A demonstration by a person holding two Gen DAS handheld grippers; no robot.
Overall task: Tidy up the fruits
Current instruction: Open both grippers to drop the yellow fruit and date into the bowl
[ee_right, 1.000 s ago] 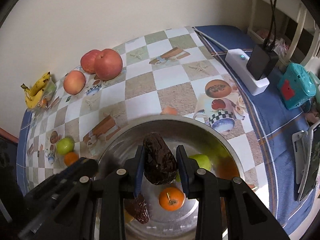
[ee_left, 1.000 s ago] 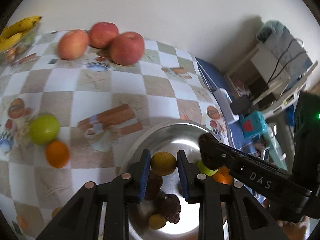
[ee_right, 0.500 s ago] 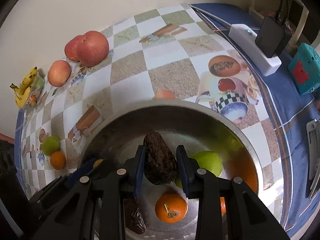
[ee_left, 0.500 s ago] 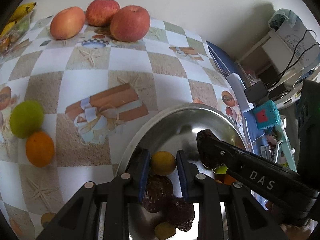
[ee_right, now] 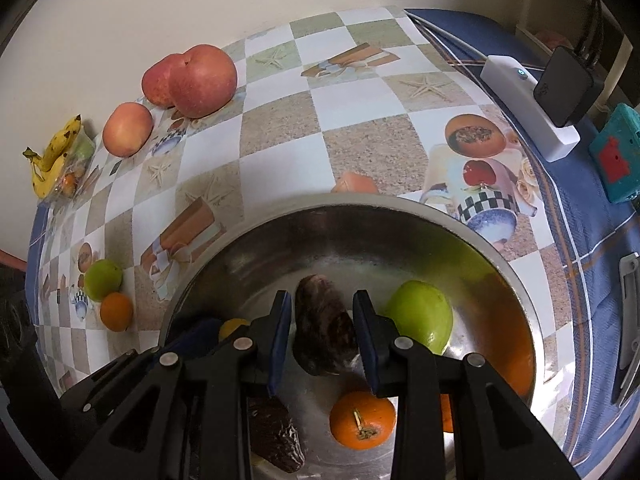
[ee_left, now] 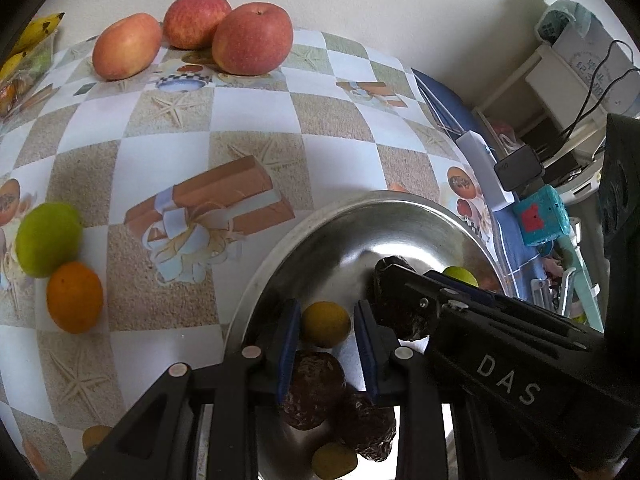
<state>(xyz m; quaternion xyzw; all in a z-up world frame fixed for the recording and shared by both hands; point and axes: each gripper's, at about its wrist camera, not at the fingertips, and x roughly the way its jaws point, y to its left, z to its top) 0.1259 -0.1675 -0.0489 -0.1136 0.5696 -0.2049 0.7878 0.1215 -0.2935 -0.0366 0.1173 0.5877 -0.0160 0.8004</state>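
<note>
Right gripper [ee_right: 322,334]: largest thing in its own view; blue-padded fingers straddle a dark wrinkled fruit [ee_right: 322,338] low inside the bowl; whether the pads press it I cannot tell, a slim gap shows on each side.
Left gripper [ee_left: 326,330]: jaws parted, fingers either side of a small yellow fruit [ee_left: 325,324] with a gap on both sides, so released rather than grasping.
Tablecloth [ee_right: 280,120]: checked, printed with starfish, cups and parcels; carries the bowl and all loose fruit.
Steel bowl [ee_right: 400,204]: at the near edge of the cloth, both grippers reaching into it.
Apples [ee_left: 252,38]: three reddish ones grouped at the far edge by the wall, well apart from the bowl.
Green fruit in bowl [ee_right: 420,322]: just right of the right gripper's finger.
Bananas [ee_right: 52,156]: far left corner, beside a clear bag.
Orange in bowl [ee_right: 362,420]: stem up, below the right gripper's fingertips.
Dark fruits in bowl [ee_left: 316,390]: two wrinkled ones, touching, beneath the left gripper.
Loose lime-green fruit [ee_left: 48,240]: on the cloth left of the bowl, touching a small orange [ee_left: 74,296].
Power strip [ee_right: 528,108]: white, on the blue cloth at right, black adapter plugged in.
</note>
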